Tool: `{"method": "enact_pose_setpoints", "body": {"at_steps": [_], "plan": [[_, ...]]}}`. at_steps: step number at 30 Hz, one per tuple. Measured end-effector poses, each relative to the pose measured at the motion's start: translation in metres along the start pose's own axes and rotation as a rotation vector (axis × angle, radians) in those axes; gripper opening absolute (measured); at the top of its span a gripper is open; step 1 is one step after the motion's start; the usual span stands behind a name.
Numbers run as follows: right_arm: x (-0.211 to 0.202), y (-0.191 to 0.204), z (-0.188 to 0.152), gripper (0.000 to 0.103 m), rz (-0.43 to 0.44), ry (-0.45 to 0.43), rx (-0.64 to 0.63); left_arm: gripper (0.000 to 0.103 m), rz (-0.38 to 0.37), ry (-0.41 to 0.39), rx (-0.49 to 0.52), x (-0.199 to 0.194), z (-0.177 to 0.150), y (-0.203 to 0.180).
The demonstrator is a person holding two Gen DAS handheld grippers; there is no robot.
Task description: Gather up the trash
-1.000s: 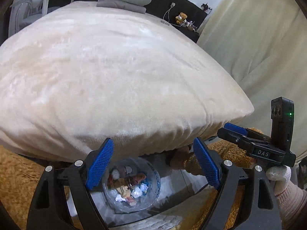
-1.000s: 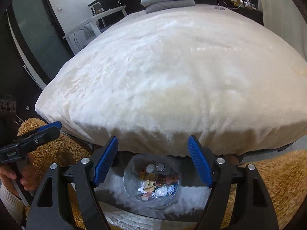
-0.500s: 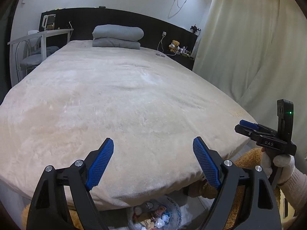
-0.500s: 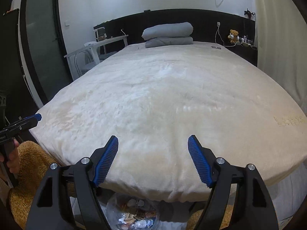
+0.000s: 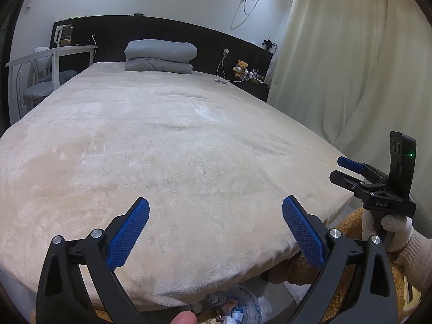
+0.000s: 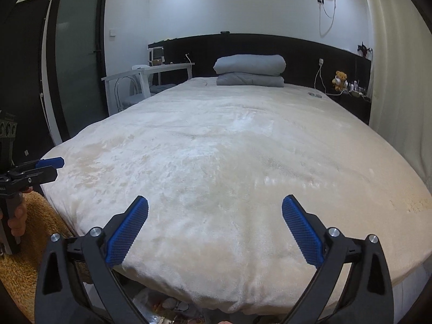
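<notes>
Both sets of jaws have just been opening and are spread wide with nothing between them. The left gripper [image 5: 215, 229] and the right gripper [image 6: 215, 228] are held side by side, tilted downward over the foot edge of the bed [image 5: 189, 148]. The right one is gripped by a gloved hand [image 5: 391, 229]. The trash [image 5: 232, 313] is seen in a clear bag below that edge, on the floor. The cream blanket's surface stretches open toward the folded grey bedding [image 6: 249, 73] at the headboard.
</notes>
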State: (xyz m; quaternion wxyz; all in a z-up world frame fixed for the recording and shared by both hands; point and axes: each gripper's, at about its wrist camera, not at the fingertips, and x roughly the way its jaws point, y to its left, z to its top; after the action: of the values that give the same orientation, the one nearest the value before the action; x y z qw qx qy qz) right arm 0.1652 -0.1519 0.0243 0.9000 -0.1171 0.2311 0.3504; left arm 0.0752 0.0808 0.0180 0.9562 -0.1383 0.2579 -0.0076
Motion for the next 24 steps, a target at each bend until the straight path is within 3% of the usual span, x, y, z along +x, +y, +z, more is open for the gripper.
{"method": "enact_pose_setpoints", "body": {"at_steps": [10,24], "plan": [[-0.002,0.005,-0.003,0.098,-0.033,-0.02,-0.019,0.097,0.019,-0.04,0.052,-0.009,-0.004,-0.01],[-0.002,0.004,-0.004,0.098,-0.044,-0.02,-0.019,0.097,0.04,-0.037,0.084,-0.005,-0.005,-0.014]]}}
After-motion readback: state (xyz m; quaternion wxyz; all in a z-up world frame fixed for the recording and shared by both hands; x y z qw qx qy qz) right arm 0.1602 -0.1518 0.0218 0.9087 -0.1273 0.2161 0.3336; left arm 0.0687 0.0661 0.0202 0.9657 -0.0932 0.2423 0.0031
